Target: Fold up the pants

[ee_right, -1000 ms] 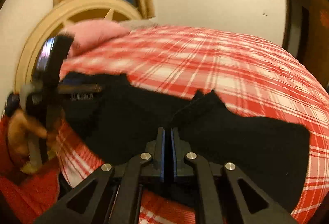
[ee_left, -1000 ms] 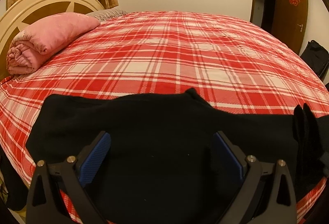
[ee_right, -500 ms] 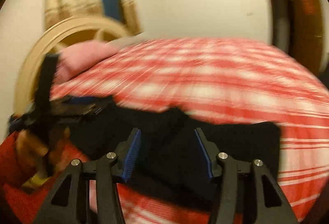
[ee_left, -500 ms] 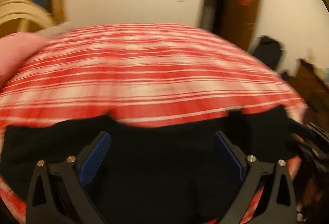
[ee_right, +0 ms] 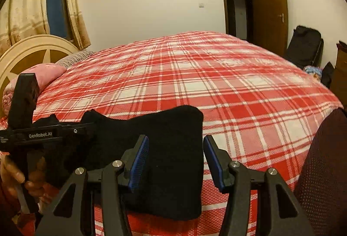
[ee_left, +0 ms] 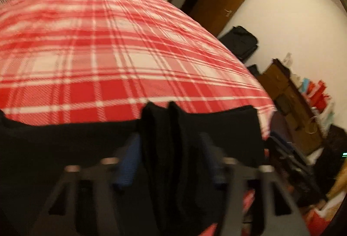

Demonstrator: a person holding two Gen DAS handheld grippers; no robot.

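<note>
Black pants [ee_left: 65,149] lie along the near edge of the red plaid bed [ee_left: 108,51]. In the blurred left wrist view a raised fold of the pants stands between the blue pads, and my left gripper [ee_left: 169,160] is closing on it. The right wrist view shows the pants' folded end [ee_right: 173,127] flat on the cover. My right gripper [ee_right: 175,149] hovers just above that end, open, with nothing pinched. The left tool's black body [ee_right: 41,134] and the hand holding it [ee_right: 10,173] sit at the left edge of that view.
A pink rolled quilt [ee_right: 43,77] and cream headboard [ee_right: 28,51] lie at the far left. A brown door [ee_right: 269,8] and black bag [ee_right: 303,47] stand beyond the bed. Cluttered shelves [ee_left: 303,116] flank the bed's right side. A dark maroon sleeve [ee_right: 321,160] fills the right edge.
The left gripper swung right along the pants and its jaws narrowed around a raised fold. The right gripper opened, let go of the pants and shifted toward their end.
</note>
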